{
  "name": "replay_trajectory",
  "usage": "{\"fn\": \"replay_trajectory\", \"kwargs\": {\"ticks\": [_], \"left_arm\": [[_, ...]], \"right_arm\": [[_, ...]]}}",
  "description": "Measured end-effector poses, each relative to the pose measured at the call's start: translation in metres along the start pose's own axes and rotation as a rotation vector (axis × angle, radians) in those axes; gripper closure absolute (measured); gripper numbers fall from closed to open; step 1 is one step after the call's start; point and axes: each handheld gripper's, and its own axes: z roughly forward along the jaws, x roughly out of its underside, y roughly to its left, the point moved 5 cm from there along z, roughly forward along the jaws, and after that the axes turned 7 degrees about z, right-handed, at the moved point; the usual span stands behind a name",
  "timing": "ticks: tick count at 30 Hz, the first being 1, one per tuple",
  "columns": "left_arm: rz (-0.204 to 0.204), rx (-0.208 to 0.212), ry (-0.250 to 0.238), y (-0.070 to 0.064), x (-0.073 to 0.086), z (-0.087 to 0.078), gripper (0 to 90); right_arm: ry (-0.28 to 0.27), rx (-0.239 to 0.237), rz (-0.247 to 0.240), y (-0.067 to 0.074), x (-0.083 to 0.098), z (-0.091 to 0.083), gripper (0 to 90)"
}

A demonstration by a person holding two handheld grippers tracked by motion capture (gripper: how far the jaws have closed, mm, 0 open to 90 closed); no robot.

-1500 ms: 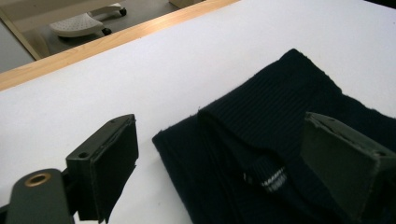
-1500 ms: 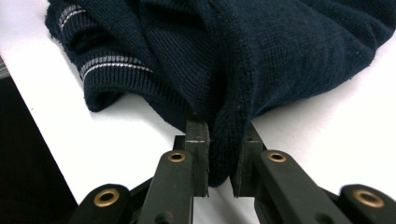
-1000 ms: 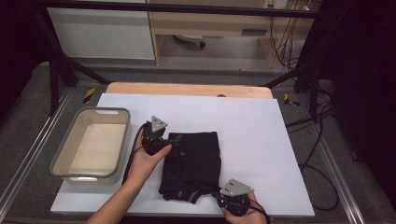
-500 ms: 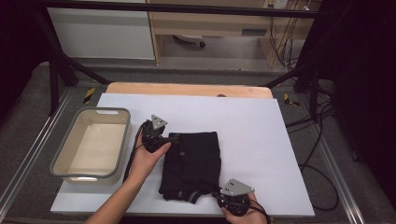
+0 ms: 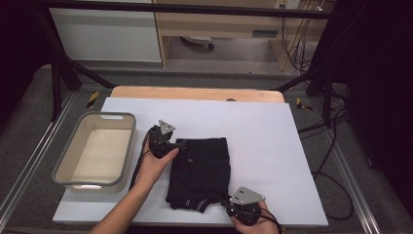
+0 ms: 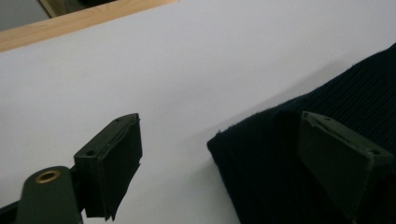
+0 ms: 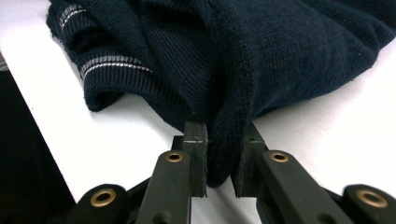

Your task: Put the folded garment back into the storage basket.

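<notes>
- Lying folded at lower centre of the high view, the dark sweater (image 5: pixel 199 173) is resting on the white table (image 5: pixel 272 141).
- The right gripper (image 5: pixel 242 210) is pinching its near hem.
- The left gripper (image 5: pixel 171 145) is gaping, released, at its upper-left corner.

The white table (image 5: pixel 272 141) lies bare to the right of the sweater (image 5: pixel 202 170) and along the far side, so a hand could pass there freely. On the left, the tub (image 5: pixel 63 161) stands as the one obstacle, with a narrow lane between it and the sweater, taken up by the left gripper (image 5: pixel 163 141) and forearm. The right gripper (image 5: pixel 243 207) sits at the near edge.
</notes>
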Motion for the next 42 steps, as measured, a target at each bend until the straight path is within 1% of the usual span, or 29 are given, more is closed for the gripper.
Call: {"fn": "replay_trajectory", "kwargs": {"ticks": [3, 6, 11, 14, 18, 20, 23, 26, 29, 33, 34, 37, 39, 40, 42], "left_arm": [[0.001, 0.004, 0.013, -0.002, 0.004, 0.004, 14.1], [-0.004, 0.008, 0.022, -0.003, 0.008, 0.008, 14.1], [0.021, 0.004, 0.048, -0.002, 0.014, 0.013, 13.9], [0.012, 0.016, 0.059, -0.001, 0.017, 0.015, 13.9], [0.008, 0.011, 0.061, 0.001, 0.018, 0.017, 14.1], [0.003, 0.017, 0.066, 0.002, 0.019, 0.018, 14.1], [0.004, 0.033, 0.074, 0.001, 0.021, 0.021, 14.2], [0.007, 0.034, 0.079, 0.000, 0.022, 0.023, 14.4], [-0.001, 0.042, 0.078, 0.000, 0.023, 0.025, 14.3], [-0.033, 0.061, 0.081, 0.001, 0.025, 0.027, 14.3], [-0.044, 0.066, 0.079, 0.002, 0.025, 0.028, 14.2], [-0.062, 0.082, 0.079, 0.003, 0.027, 0.028, 14.4], [-0.090, 0.092, 0.052, 0.002, 0.030, 0.028, 16.5], [-0.094, 0.094, 0.044, 0.003, 0.031, 0.028, 16.5], [-0.091, 0.093, 0.045, 0.002, 0.030, 0.028, 16.9]], "right_arm": [[-0.014, 0.001, -0.007, 0.000, 0.001, 0.000, 78.6], [-0.010, 0.002, -0.009, 0.000, 0.000, 0.000, 78.6], [-0.005, -0.003, -0.010, 0.000, 0.000, 0.000, 78.5], [-0.004, -0.003, -0.014, -0.001, 0.000, 0.000, 78.4], [-0.001, -0.006, -0.014, -0.001, 0.000, 0.000, 78.3], [-0.004, -0.006, -0.015, -0.001, 0.000, 0.000, 78.3], [-0.008, -0.007, -0.015, -0.001, 0.000, 0.000, 78.2], [-0.005, -0.008, -0.017, -0.001, 0.000, 0.000, 78.1], [-0.004, -0.005, -0.023, 0.000, 0.000, 0.000, 78.0], [0.004, -0.004, -0.026, -0.001, -0.001, 0.000, 77.8], [0.004, -0.005, -0.026, -0.001, -0.001, 0.000, 77.8], [-0.001, -0.005, -0.026, -0.001, 0.000, 0.000, 77.8], [0.001, -0.007, -0.027, -0.001, 0.000, 0.000, 77.8], [0.001, -0.007, -0.027, -0.001, 0.000, 0.000, 77.8], [0.001, -0.006, -0.026, -0.001, 0.000, 0.000, 77.8]]}}
